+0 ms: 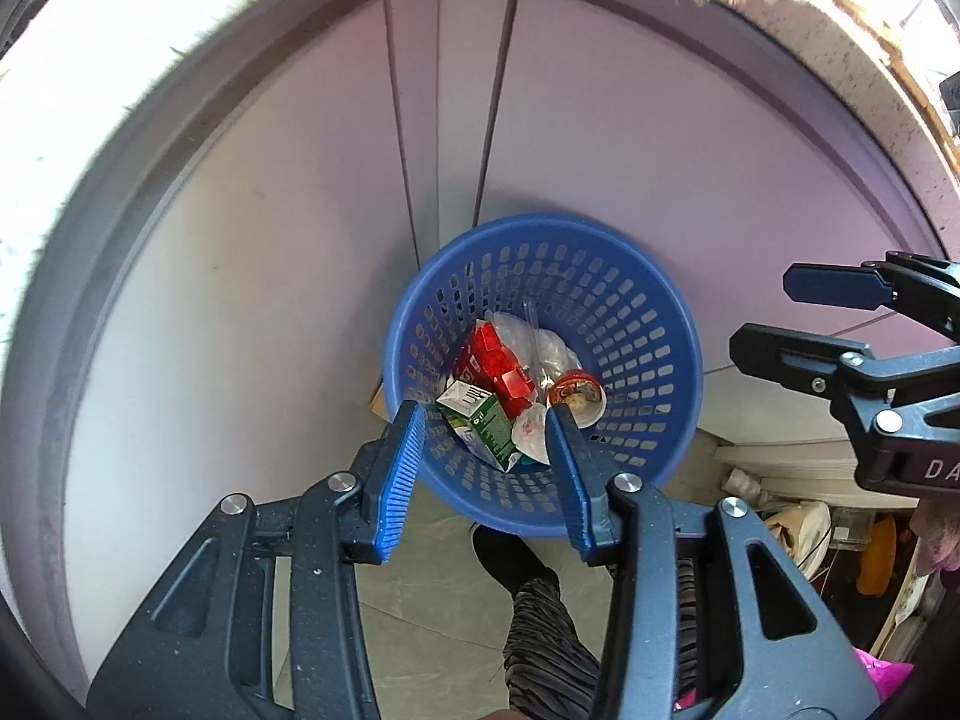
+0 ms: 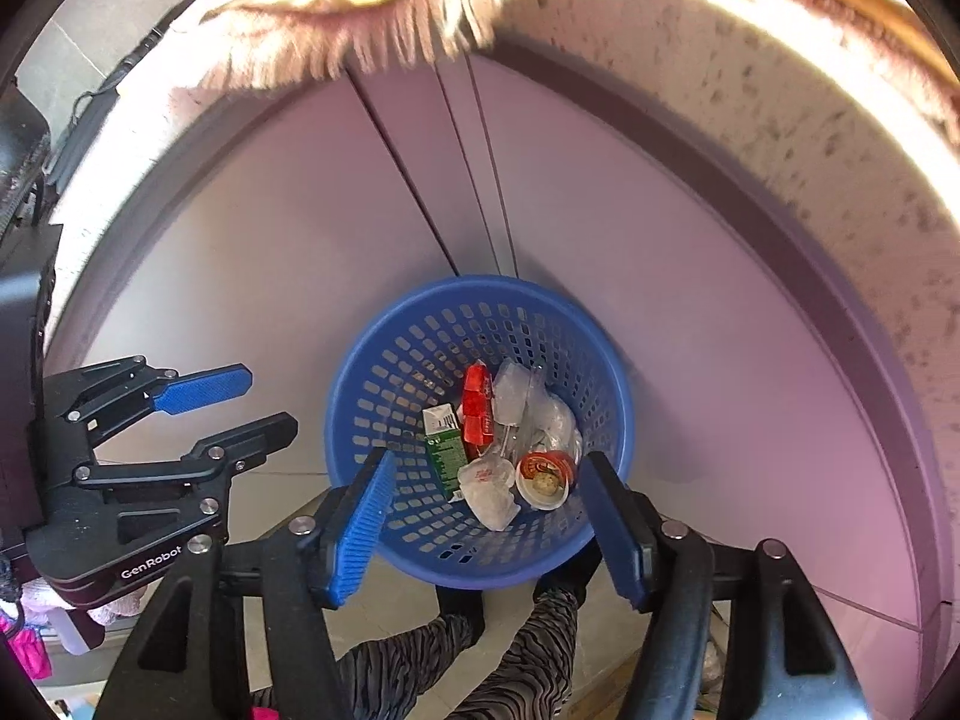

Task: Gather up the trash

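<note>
A blue perforated basket (image 1: 630, 312) (image 2: 408, 360) stands on the floor against lilac cabinet doors. Inside lie a green and white carton (image 1: 486, 426) (image 2: 444, 450), a red packet (image 1: 498, 366) (image 2: 477, 402), clear plastic wrap (image 1: 540, 342) (image 2: 528, 402), a crumpled white wrapper (image 1: 531, 432) (image 2: 489, 489) and a round cup with a red label (image 1: 576, 399) (image 2: 543, 474). My left gripper (image 1: 486, 420) (image 2: 269, 399) hangs above the basket's left side, open and empty. My right gripper (image 2: 489, 462) (image 1: 765, 315) points down over the basket, open, with nothing between its blue pads.
A speckled countertop (image 2: 780, 90) overhangs the cabinet doors (image 1: 270, 240), with a fringed cloth (image 2: 360, 18) draped over its edge. A person's striped trouser legs (image 2: 528, 648) and dark shoes stand just behind the basket. Cluttered shelves (image 1: 840, 540) sit low at the right.
</note>
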Demonstrator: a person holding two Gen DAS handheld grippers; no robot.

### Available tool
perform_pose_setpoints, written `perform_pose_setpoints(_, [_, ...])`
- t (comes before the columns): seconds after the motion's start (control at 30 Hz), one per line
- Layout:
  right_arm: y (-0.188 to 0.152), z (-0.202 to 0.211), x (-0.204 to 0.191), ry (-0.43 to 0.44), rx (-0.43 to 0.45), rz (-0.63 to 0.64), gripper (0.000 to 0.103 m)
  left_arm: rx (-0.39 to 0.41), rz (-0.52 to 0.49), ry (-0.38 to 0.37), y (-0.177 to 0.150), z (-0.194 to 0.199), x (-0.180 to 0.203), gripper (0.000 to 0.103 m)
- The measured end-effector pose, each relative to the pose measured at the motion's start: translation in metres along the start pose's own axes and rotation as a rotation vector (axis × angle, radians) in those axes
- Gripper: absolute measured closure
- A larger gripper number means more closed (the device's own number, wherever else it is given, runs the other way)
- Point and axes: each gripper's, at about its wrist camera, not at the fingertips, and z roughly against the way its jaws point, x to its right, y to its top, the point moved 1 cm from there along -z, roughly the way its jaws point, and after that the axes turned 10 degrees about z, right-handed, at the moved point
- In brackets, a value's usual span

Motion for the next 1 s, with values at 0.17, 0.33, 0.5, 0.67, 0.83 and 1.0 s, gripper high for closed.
perform_pose_setpoints(0.17, [0.002, 0.018, -0.003, 0.023, 0.02, 0.007, 0.028, 0.037, 0.01, 0.002, -0.001, 0.022, 0.0, 0.06])
perform_pose_setpoints(0.33, [0.003, 0.037, -0.006, 0.052, 0.034, 0.013, 0.022, 0.082, 0.041, -0.009, 0.001, 0.044, -0.003, 0.052])
perform_pose_setpoints(0.5, [0.004, 0.059, -0.001, 0.059, 0.055, 0.005, 0.021, 0.12, 0.072, -0.007, 0.003, 0.067, -0.005, 0.051])
perform_pose_setpoints(0.67, [0.007, 0.09, 0.001, 0.06, 0.112, 0.025, 0.018, 0.181, 0.113, -0.015, 0.009, 0.095, -0.004, 0.044])
perform_pose_setpoints(0.83, [0.013, 0.121, 0.005, 0.064, 0.165, 0.047, 0.014, 0.251, 0.117, -0.001, 0.018, 0.123, 0.005, 0.043])
perform_pose_setpoints(1.0, [0.021, 0.155, 0.014, 0.063, 0.227, 0.049, 0.013, 0.314, 0.136, -0.007, 0.03, 0.152, 0.012, 0.042])
